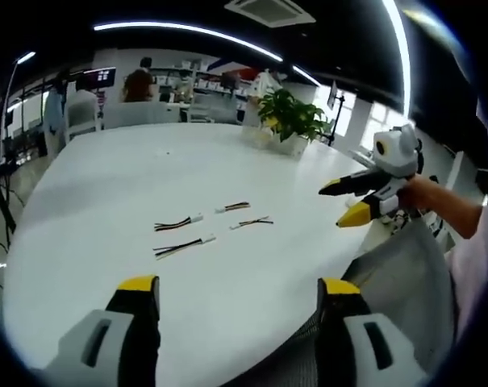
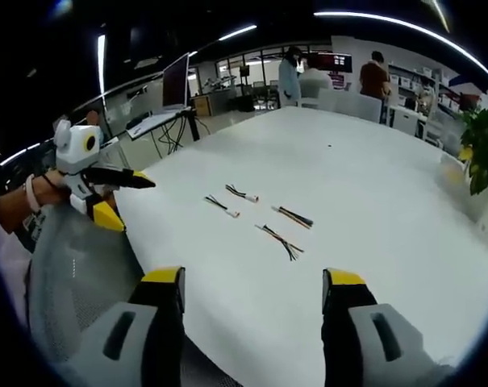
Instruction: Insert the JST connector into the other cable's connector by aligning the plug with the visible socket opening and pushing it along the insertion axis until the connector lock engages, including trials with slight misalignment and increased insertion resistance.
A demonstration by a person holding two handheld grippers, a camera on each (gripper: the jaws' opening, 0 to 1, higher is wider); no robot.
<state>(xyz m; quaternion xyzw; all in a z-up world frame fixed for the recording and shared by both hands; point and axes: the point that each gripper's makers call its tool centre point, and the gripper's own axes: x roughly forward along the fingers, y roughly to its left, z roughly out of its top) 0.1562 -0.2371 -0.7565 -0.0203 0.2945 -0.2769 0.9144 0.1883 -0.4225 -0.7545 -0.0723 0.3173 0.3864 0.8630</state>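
Note:
Several short JST cables lie loose near the middle of the white table (image 1: 106, 185): two with white connectors (image 1: 177, 223) (image 1: 183, 246) and two smaller ones (image 1: 235, 207) (image 1: 253, 221). The right gripper view shows them as cables (image 2: 242, 193) (image 2: 223, 206) (image 2: 292, 216) (image 2: 281, 239). My left gripper (image 1: 237, 286) stands open over the table's near edge, holding nothing; it also appears as the left gripper (image 2: 129, 201) held by a hand. My right gripper (image 2: 253, 278) is open and empty too, well short of the cables. It hangs beyond the table edge as the right gripper (image 1: 340, 203).
A grey mesh chair back (image 1: 397, 274) (image 2: 74, 274) sits between the grippers at the table edge. A potted plant (image 1: 288, 121) (image 2: 481, 145) stands at the far side. People and desks with a monitor (image 2: 176, 81) are in the background.

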